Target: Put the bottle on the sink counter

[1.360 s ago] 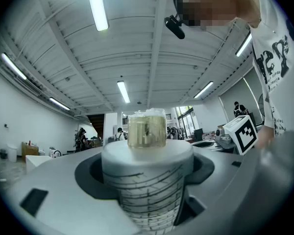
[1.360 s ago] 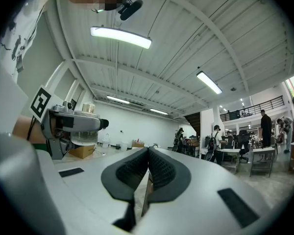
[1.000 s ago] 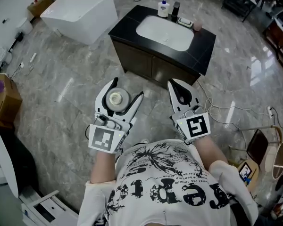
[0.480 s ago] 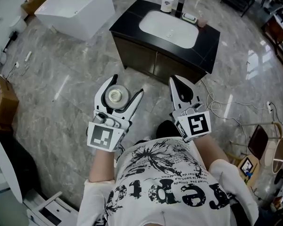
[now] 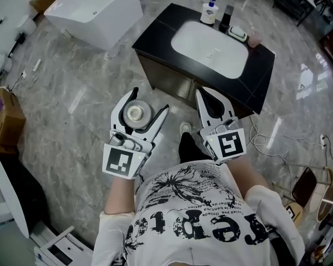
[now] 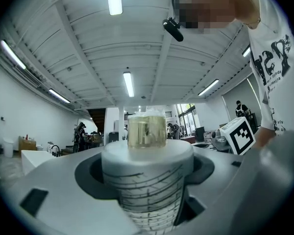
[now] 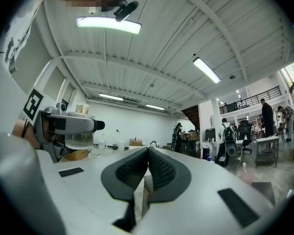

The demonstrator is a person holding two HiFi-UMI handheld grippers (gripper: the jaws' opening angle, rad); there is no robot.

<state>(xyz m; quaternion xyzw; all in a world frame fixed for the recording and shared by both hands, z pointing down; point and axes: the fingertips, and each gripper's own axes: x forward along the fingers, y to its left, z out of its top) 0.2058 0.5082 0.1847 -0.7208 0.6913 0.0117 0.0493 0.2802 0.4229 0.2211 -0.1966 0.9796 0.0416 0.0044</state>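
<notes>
The bottle (image 5: 136,114) stood upright, pinched between the fingers (image 5: 120,111) of the left gripper (image 5: 150,102), above the marble floor (image 5: 72,93) and well short of the black sink surface (image 5: 155,35). Beside it, the right gripper (image 5: 206,100) held nothing, its fingers pressed together. A dispenser (image 5: 209,11) stood behind the basin (image 5: 211,40).

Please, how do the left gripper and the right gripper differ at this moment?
The left gripper holds a bottle between its jaws; the right gripper holds nothing. The left gripper's jaws stand apart around the bottle; the right gripper's jaws are pressed together. Both are white and carry a marker cube.
</notes>
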